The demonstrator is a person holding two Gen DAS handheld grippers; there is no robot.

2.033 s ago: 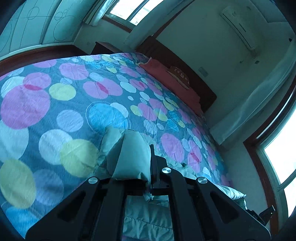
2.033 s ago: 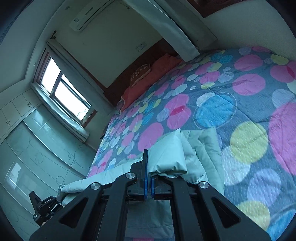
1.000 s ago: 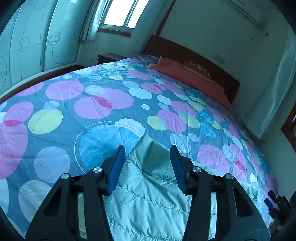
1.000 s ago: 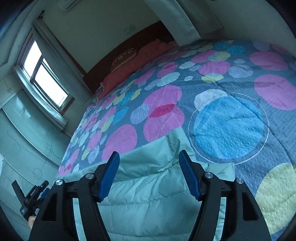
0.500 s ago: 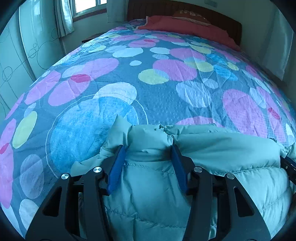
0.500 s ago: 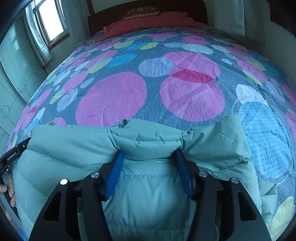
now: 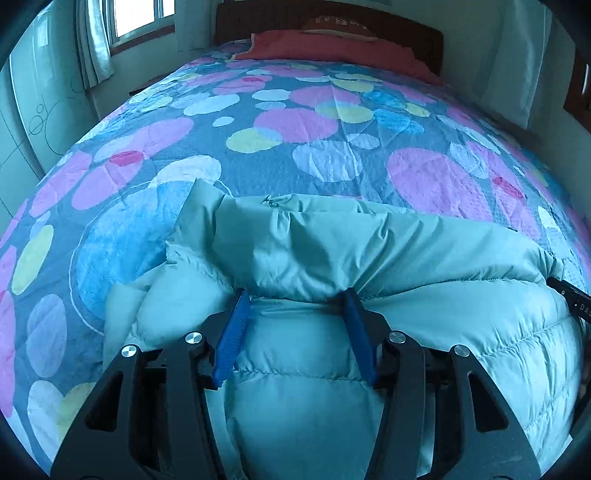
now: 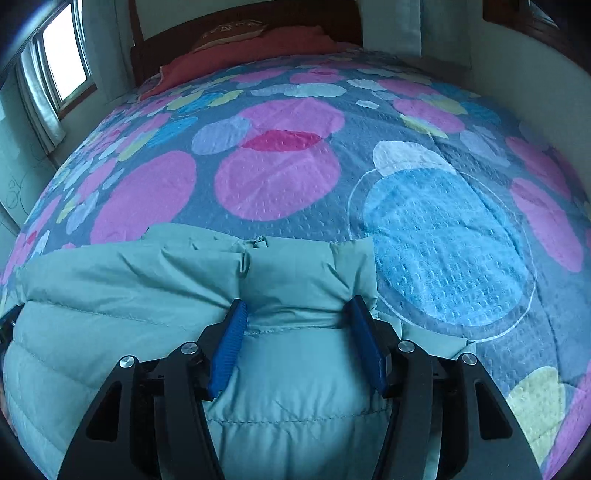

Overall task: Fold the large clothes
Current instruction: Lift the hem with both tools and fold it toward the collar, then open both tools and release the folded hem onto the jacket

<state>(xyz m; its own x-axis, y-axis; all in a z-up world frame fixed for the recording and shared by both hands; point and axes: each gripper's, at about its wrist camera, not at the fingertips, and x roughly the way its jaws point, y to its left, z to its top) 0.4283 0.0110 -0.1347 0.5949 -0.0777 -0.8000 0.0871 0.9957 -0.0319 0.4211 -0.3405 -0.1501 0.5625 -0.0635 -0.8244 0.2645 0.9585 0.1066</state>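
A pale green quilted puffer jacket lies on the bed, its puffy far edge folded over; it also shows in the right wrist view. My left gripper is open, its blue-padded jaws spread and pressed down on the jacket just behind that far edge, near the left end. My right gripper is open too, jaws spread on the jacket's right end, next to the collar seam. The right gripper's tip peeks in at the left view's right edge.
The bed is covered by a blue quilt with pink, yellow and light blue circles, seen also in the right wrist view. Red pillows and a dark headboard lie at the far end. A window is at the left.
Both grippers let go of the jacket fabric and opened about a second ago. Since then they have lowered and pressed onto the jacket, which now bulges between the jaws.
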